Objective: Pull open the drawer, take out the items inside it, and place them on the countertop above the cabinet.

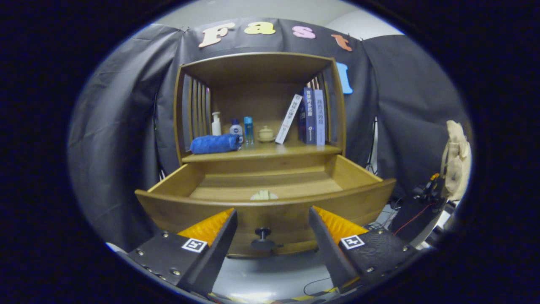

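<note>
The wooden drawer (pixel 270 211) of the cabinet stands pulled out toward me, its dark knob (pixel 262 233) on the front panel between my fingers and a little beyond them. A pale item (pixel 264 195) lies inside on the drawer floor, just behind the front panel and partly hidden by it. My gripper (pixel 272 221) is open, level with the drawer front, with nothing between its fingers. Above the drawer, the countertop (pixel 291 150) carries a rolled blue towel (pixel 214 143), a few bottles (pixel 236 128), a small jar (pixel 266 134) and books (pixel 310 116).
Black cloth surrounds the cabinet. To the right of the drawer sit a dark stand with cables (pixel 417 211) and a beige cloth bag (pixel 457 158). A grey floor with striped tape (pixel 270 278) lies below the fingers.
</note>
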Motion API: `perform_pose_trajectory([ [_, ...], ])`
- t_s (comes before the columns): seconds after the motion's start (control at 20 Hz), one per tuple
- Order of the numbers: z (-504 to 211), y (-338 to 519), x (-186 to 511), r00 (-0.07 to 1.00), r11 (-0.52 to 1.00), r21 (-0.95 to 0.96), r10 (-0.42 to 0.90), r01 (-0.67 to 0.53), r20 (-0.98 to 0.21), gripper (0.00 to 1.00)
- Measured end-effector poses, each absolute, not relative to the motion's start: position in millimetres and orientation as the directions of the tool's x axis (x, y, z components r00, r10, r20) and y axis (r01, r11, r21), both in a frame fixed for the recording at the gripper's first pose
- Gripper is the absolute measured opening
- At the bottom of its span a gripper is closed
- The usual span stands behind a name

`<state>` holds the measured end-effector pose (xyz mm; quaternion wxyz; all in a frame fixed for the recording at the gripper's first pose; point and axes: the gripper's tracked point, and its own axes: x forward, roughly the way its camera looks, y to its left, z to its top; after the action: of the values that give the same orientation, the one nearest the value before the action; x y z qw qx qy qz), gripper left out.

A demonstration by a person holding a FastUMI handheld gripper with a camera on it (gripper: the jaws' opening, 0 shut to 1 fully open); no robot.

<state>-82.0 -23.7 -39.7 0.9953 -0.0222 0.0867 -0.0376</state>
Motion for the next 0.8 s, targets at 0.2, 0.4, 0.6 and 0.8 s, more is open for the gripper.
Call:
perform_pose_trajectory([
  [0.2,12,-27,-70,0.988,0.991,-0.078,-0.113,0.106,-0.101,0.99],
  [0.4,34,-25,-39,0.99,0.992,-0.066,-0.117,0.112,-0.084,0.99],
  [0.6,22,-26,-2,0.975,0.988,-0.086,-0.144,0.131,-0.169,0.99],
  [0.8,-2,-25,32,0.944,0.988,-0.127,-0.127,0.092,-0.303,0.99],
])
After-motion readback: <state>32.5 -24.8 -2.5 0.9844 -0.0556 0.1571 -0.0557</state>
